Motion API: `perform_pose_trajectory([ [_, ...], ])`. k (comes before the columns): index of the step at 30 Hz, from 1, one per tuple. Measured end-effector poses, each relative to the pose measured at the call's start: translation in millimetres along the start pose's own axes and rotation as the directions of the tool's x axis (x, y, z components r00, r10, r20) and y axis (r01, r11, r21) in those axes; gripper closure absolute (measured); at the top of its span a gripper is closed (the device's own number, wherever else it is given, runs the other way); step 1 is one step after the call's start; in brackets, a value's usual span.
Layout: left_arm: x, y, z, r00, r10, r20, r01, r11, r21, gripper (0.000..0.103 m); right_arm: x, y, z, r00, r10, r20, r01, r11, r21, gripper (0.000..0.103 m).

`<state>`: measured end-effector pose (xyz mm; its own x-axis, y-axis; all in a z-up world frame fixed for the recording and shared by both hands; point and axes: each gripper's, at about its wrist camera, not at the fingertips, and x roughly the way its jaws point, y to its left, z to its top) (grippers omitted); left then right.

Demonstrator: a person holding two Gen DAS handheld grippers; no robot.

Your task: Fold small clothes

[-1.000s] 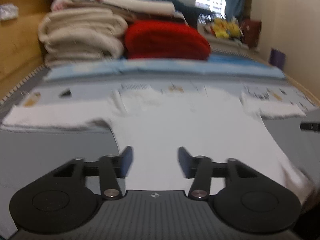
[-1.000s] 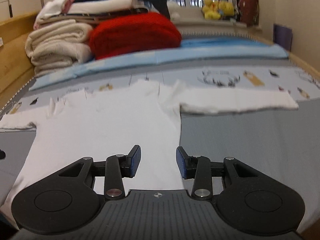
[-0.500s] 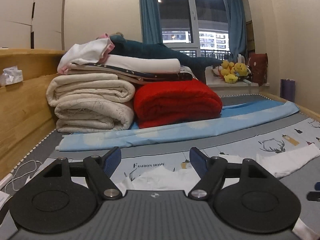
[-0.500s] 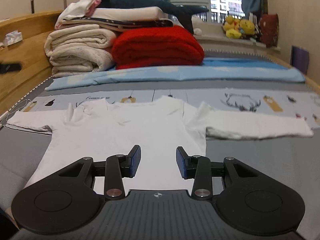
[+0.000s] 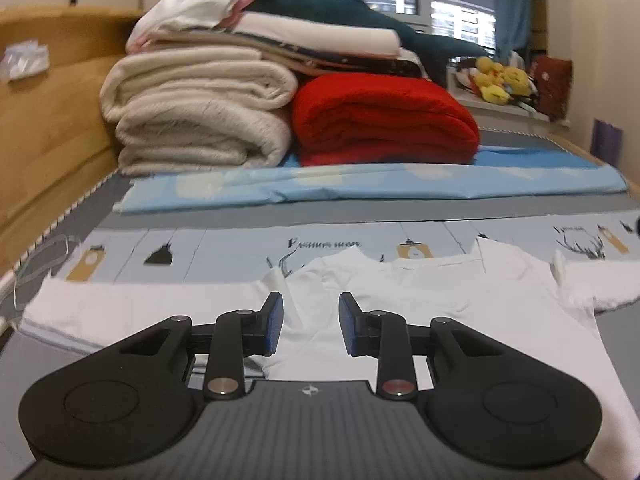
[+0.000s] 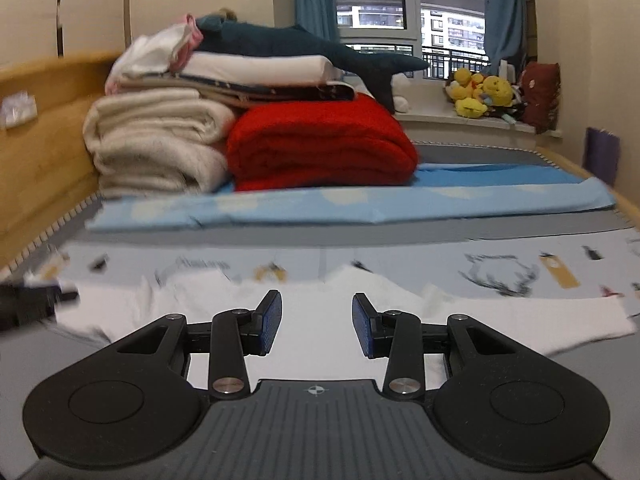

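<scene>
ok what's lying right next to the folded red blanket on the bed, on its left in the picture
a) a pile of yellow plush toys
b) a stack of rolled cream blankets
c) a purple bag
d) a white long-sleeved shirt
b: the stack of rolled cream blankets sits against the folded red blanket on its left, in both wrist views.

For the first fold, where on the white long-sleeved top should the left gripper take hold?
Probably the cuff end of the sleeve of the white long-sleeved top, approached from its outer end. It lies flat, stretched straight out from the body, so that free end can swing across the chest. The left gripper is closing, nothing pinched.
</scene>
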<state>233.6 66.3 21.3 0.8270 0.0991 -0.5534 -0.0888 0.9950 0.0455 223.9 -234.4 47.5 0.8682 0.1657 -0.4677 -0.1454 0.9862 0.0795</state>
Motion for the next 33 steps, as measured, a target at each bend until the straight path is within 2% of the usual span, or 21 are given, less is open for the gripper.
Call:
perform_pose_trajectory([
  [4,9.1,17.0,-8.8,0.999,0.024,-0.044,-0.026,0.998,-0.048,0.069,25.5,15.8,-2.5,0.999,0.043,0.028,-0.043,0.999,0.006,0.064],
  [5,11.5,18.3,-12.1,0.998,0.032,-0.062,-0.035,0.998,-0.046,0.069,30.5,18.1,-7.9,0.998,0.053,0.026,-0.053,0.999,0.007,0.068],
  [6,15.4,21.5,-14.5,0.996,0.036,-0.081,-0.04,0.998,-0.046,0.069,36.3,20.4,-13.4,0.998,0.056,0.007,-0.056,0.998,0.007,0.076],
  [9,23.8,29.7,-16.2,0.994,0.037,-0.106,-0.043,0.998,-0.049,0.069,51.8,26.0,-21.3,0.994,0.083,-0.064,-0.081,0.996,0.033,0.081],
  [12,31.0,43.2,-13.9,0.995,0.051,-0.091,-0.056,0.997,-0.055,0.069,55.6,32.9,-23.3,0.995,0.094,-0.043,-0.094,0.996,-0.005,0.082],
  [15,48.6,61.6,-20.3,0.991,0.077,-0.108,-0.086,0.993,-0.086,0.068,65.3,34.1,-28.5,0.998,0.06,-0.01,-0.061,0.996,-0.062,0.082],
  [16,57.5,69.4,-24.0,0.989,0.086,-0.118,-0.097,0.991,-0.097,0.068,71.8,32.9,-28.9,0.999,0.041,-0.024,-0.042,0.997,-0.064,0.082],
  [18,77.6,85.5,-26.1,0.976,0.121,-0.181,-0.142,0.984,-0.111,0.068,83.7,25.8,-24.8,0.998,0.039,-0.058,-0.04,0.999,-0.015,0.082],
  [21,98.3,123.0,-21.6,0.969,0.156,-0.19,-0.192,0.963,-0.189,0.067,94.5,20.7,-18.8,0.996,0.06,-0.067,-0.059,0.998,0.009,0.082],
  [23,110.2,153.1,-19.3,0.959,0.197,-0.204,-0.246,0.937,-0.248,0.064,101.2,21.2,-17.2,0.995,0.068,-0.068,-0.068,0.998,-0.006,0.082],
  [25,119.5,188.2,-19.4,0.949,0.224,-0.22,-0.29,0.895,-0.338,0.058,110.9,20.7,-17.4,0.994,0.073,-0.083,-0.074,0.997,-0.009,0.082],
  [29,132.0,258.1,-27.8,0.931,0.259,-0.258,-0.359,0.784,-0.507,0.057,137.1,21.8,-22.3,0.988,0.069,-0.141,-0.068,0.998,0.014,0.082],
  [33,140.6,318.4,-36.5,0.916,0.294,-0.274,-0.402,0.673,-0.621,0.051,149.6,24.1,-27.3,0.979,0.093,-0.179,-0.089,0.996,0.03,0.082],
])
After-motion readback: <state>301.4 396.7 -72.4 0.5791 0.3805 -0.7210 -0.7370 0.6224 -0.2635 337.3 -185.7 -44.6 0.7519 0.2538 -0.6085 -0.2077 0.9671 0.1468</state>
